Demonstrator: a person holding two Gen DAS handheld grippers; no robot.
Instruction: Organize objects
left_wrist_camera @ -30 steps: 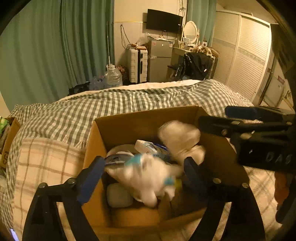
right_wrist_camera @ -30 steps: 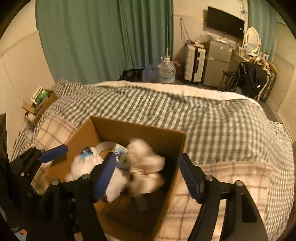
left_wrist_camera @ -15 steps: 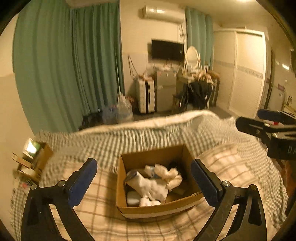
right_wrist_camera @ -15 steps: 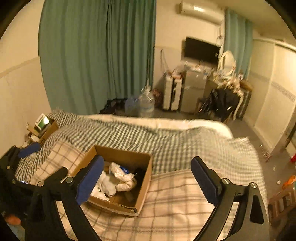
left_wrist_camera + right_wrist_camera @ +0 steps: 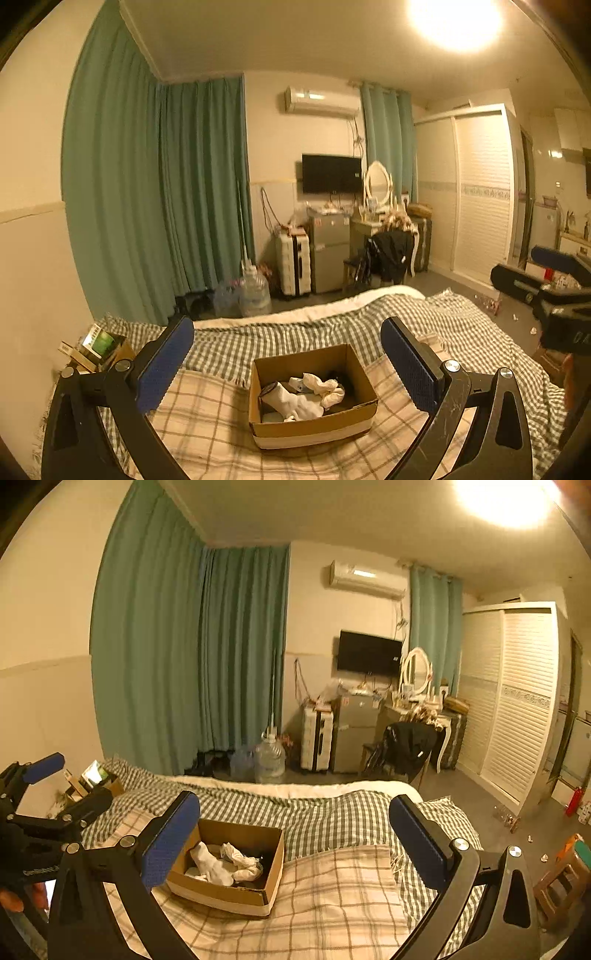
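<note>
Both tools are being held high above the bed [image 5: 461,332], well apart from the cardboard box [image 5: 314,430]. The left hand-held gripper [image 5: 288,363] is being carried with its jaws wide and nothing between them; the right hand-held gripper [image 5: 295,843] likewise. The box is sitting on the plaid blanket [image 5: 332,904], with crumpled white socks [image 5: 295,404] lying loosely inside. Judged from this, the packing step is being finished; any further piece should be lowered straight over the open top, since the thin corrugated walls are likely to flex and the soft cloth to snag.
</note>
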